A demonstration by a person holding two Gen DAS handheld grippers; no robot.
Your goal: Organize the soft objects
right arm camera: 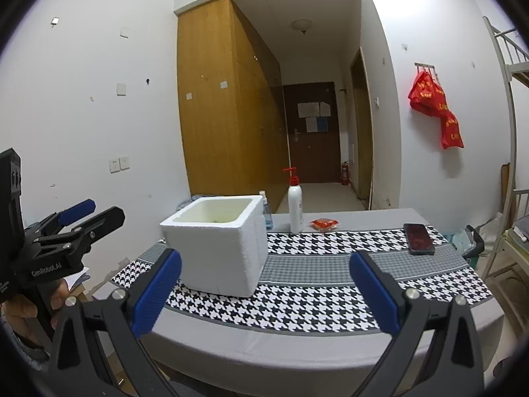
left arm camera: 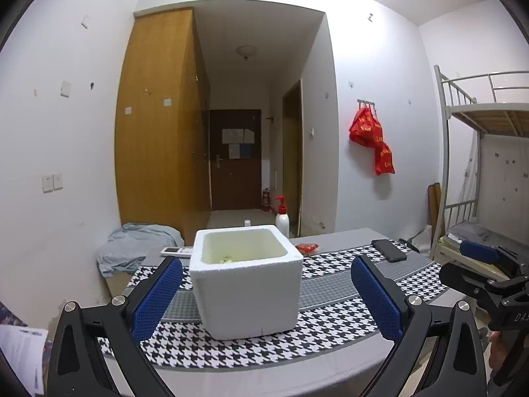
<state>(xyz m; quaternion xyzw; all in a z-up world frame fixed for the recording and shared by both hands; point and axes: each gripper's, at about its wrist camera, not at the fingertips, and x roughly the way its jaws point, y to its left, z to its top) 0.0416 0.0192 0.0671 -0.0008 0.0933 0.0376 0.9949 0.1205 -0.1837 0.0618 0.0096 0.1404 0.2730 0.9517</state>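
Note:
A white foam box [left arm camera: 248, 284] stands open-topped on the houndstooth table cloth [left arm camera: 330, 334]; small pale green pieces [left arm camera: 226, 259] lie at its bottom. My left gripper [left arm camera: 266, 292] is open, its blue pads either side of the box front, held short of it. The box [right arm camera: 218, 244] sits left of centre in the right wrist view. My right gripper [right arm camera: 264, 287] is open and empty above the table's near edge, to the right of the box. A red soft packet [left arm camera: 307, 248] [right arm camera: 324, 224] lies behind the box on the grey cloth.
A black phone [right arm camera: 419, 234] [left arm camera: 388, 249] lies at the right on the cloth. A white pump bottle [right arm camera: 295, 206] [left arm camera: 282, 219] and a small bottle [right arm camera: 266, 213] stand behind the box. A remote [left arm camera: 175, 251] and a crumpled blue cloth [left arm camera: 132, 244] lie at the left. A bunk bed [left arm camera: 479, 152] stands to the right.

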